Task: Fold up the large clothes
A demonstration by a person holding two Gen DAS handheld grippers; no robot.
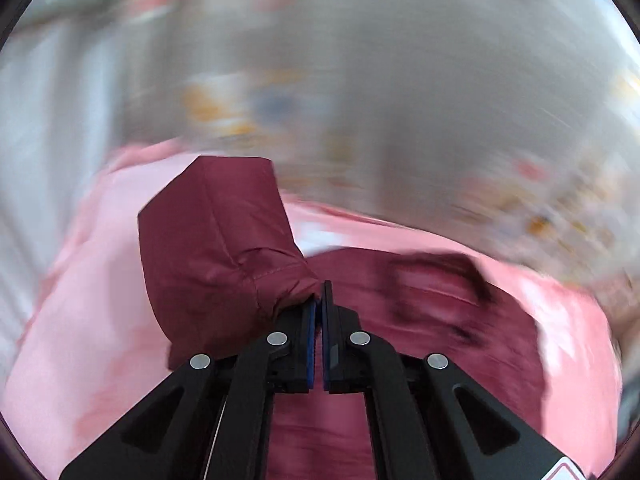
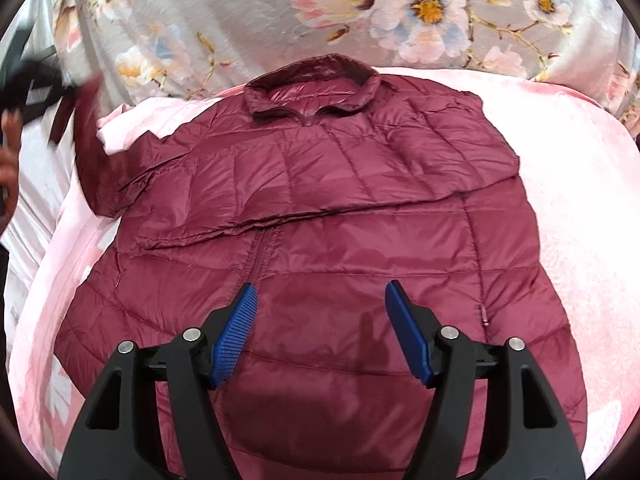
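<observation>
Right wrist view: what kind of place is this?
Likely a bedroom, working on a bed. The maroon puffer jacket lies on a pink plush blanket, with a floral sheet behind. Left gripper holds a sleeve; right gripper hovers open.

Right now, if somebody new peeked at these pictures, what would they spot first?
The big maroon puffer jacket spread flat on a pink blanket, its collar toward the flowery grey sheet. One sleeve is folded across its chest; the other sleeve is lifted up, pinched in the closed left tongs. The right tongs, with blue pads, hang wide open over the jacket's lower half.
</observation>
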